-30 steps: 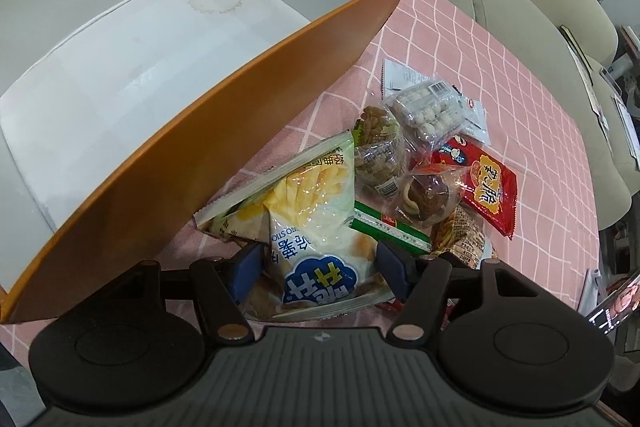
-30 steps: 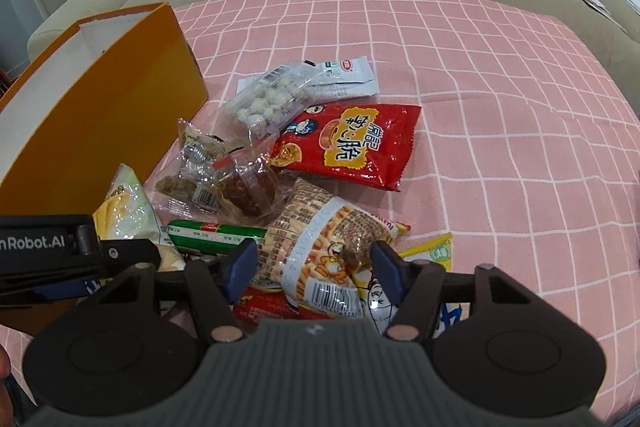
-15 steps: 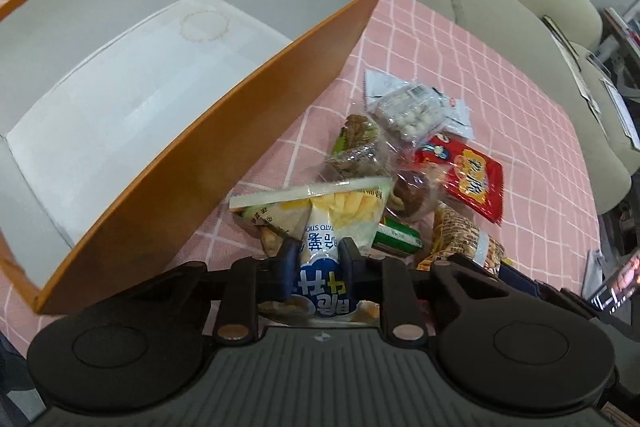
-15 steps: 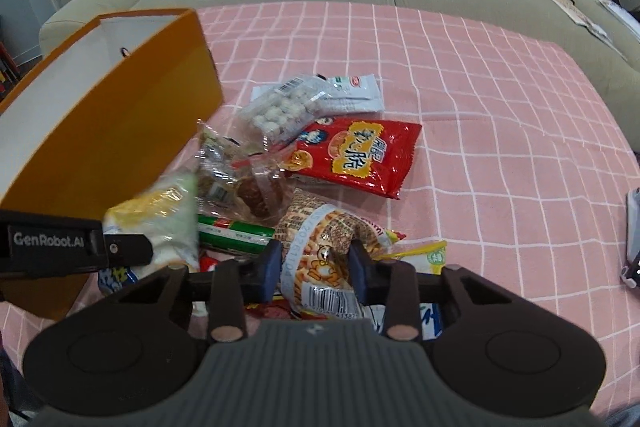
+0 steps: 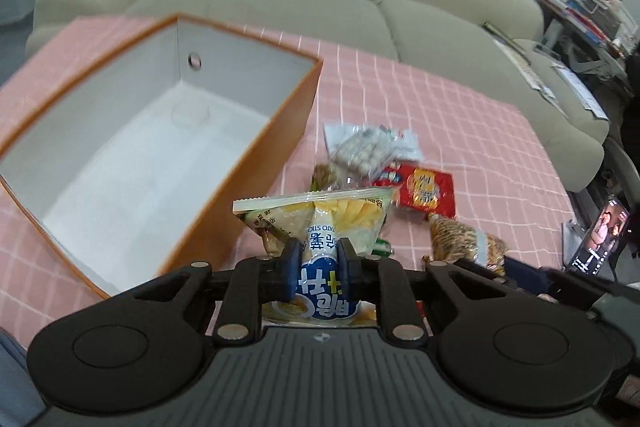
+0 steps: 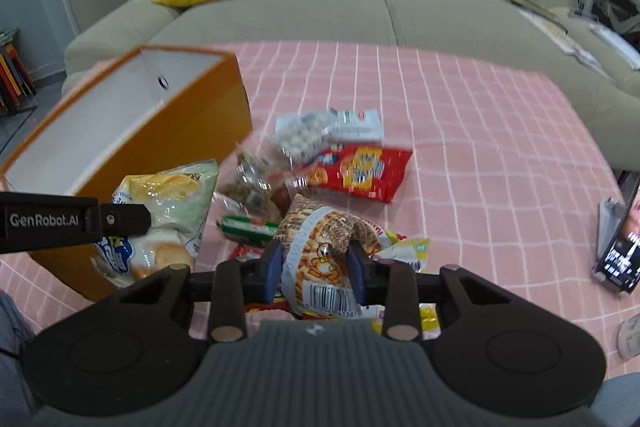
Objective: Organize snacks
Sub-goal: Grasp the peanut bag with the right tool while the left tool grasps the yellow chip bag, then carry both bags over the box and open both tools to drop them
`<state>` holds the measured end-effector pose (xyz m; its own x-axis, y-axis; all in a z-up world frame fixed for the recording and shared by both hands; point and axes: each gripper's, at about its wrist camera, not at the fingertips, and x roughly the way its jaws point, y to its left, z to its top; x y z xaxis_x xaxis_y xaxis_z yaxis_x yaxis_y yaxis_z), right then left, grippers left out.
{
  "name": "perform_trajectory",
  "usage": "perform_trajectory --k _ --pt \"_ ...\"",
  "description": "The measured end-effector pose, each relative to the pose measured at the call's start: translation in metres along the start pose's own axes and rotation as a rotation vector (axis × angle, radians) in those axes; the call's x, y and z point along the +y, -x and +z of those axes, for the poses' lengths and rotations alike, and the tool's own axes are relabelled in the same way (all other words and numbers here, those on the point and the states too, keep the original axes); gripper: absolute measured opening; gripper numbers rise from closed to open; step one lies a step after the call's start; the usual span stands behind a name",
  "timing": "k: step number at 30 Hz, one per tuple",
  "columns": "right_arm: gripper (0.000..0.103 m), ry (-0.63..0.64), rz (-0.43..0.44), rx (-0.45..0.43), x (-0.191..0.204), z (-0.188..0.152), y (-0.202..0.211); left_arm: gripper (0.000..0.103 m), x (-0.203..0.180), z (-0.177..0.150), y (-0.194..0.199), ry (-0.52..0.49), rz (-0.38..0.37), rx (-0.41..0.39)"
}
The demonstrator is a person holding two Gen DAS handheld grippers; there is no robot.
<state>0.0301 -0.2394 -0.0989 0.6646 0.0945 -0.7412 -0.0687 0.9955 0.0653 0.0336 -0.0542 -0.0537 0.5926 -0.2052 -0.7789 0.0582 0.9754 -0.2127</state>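
My left gripper (image 5: 320,263) is shut on a yellow potato-stick bag (image 5: 320,215) and holds it lifted beside the open orange box (image 5: 256,155), whose white inside shows nothing in it. The bag also shows in the right wrist view (image 6: 164,211) next to the box (image 6: 208,107). My right gripper (image 6: 316,267) is shut on a brown patterned snack bag (image 6: 320,239), raised over the snack pile. On the pink checked cloth (image 6: 480,147) lie a red bag (image 6: 360,167), a clear pack of white balls (image 6: 304,135) and a green stick pack (image 6: 248,227).
A beige sofa (image 6: 360,7) with yellow and grey cushions runs along the far side of the table. A phone (image 6: 620,251) stands propped at the right edge of the table. More small packets (image 6: 404,247) lie under my right gripper.
Both grippers went from open to shut on their bags and lifted them. The views have pulled up and back from the table, with the left bag now hanging beside the box.
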Motion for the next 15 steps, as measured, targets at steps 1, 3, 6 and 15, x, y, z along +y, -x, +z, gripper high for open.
perform_trajectory --k 1,3,6,15 --pt "0.032 0.002 0.003 -0.017 0.001 0.002 0.006 0.021 0.001 0.002 0.007 -0.006 -0.004 -0.014" --pt "0.032 -0.001 0.021 -0.045 0.002 0.008 0.016 0.021 0.004 0.008 0.018 -0.007 -0.013 -0.035" --pt "0.032 0.008 0.070 -0.080 0.011 0.019 0.027 0.020 0.012 0.017 0.036 -0.009 -0.018 -0.070" --pt "0.032 0.163 0.266 -0.116 0.074 0.050 0.026 0.020 0.054 0.057 0.070 -0.041 0.071 -0.141"
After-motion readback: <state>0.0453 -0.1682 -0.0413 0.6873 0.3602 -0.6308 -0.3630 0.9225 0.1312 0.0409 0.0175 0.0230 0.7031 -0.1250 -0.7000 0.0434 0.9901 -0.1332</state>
